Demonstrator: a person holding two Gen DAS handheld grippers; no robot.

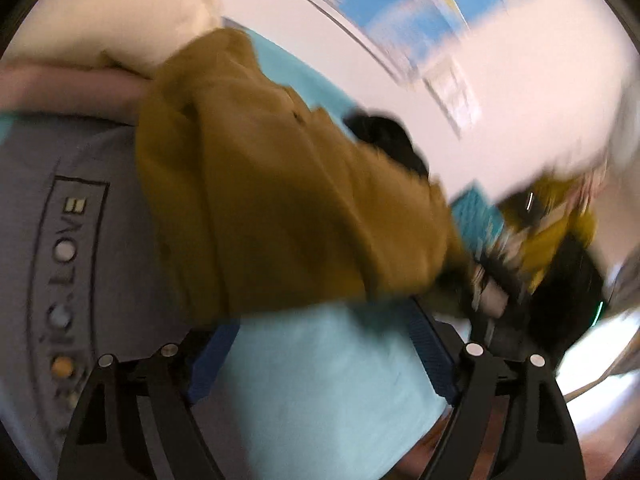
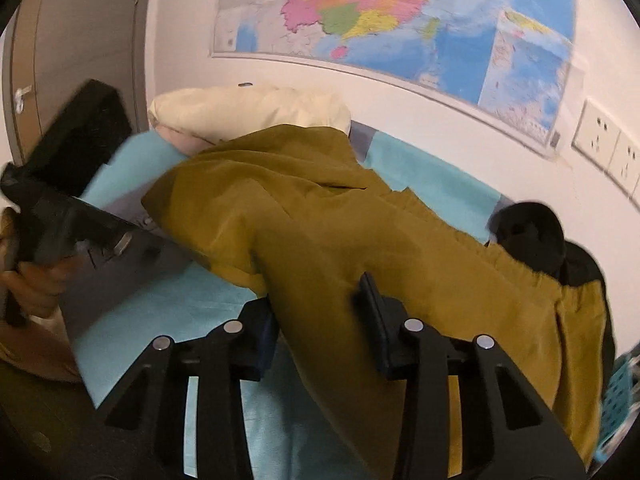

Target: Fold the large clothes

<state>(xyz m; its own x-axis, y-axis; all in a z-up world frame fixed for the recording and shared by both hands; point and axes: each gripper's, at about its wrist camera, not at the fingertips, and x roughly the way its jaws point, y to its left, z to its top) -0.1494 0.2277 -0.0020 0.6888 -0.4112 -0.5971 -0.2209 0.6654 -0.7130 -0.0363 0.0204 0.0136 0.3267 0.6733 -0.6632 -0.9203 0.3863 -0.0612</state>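
**Mustard garment draped across the bed, right claw gripping it**

Broadly, the pale turquoise bed sheet (image 2: 432, 176) is the biggest surface, running up to a white wall with a colourful printed map (image 2: 384, 12) pinned on it. A cream pillow (image 2: 256, 108) sits at the head of the bed.

Next in size is the large mustard-yellow woven garment (image 2: 320, 216), lying rumpled in a long diagonal band over the sheet, from near the pillow down toward the right wrist camera. A lump of black fabric (image 2: 532, 232) sits at its far edge beside the wall. The left wrist view is blurred, but it shows the same garment (image 1: 280, 184) ahead of the fingers and a grey printed cloth (image 1: 72, 240) to the side.

The right claw (image 2: 320, 320) has its 2 fingers partly closed with a fold of the mustard cloth running between them, so it looks to be pinching the garment. The left claw (image 1: 320, 356) is spread wide with only sheet showing between its fingers; it holds nothing.

Judging by the deep soft creases, the cloth is limp and fairly light, likely to sag and slide rather than keep a shape. A hem, corner or seam edge would give a surer hold than bunched middle fabric.
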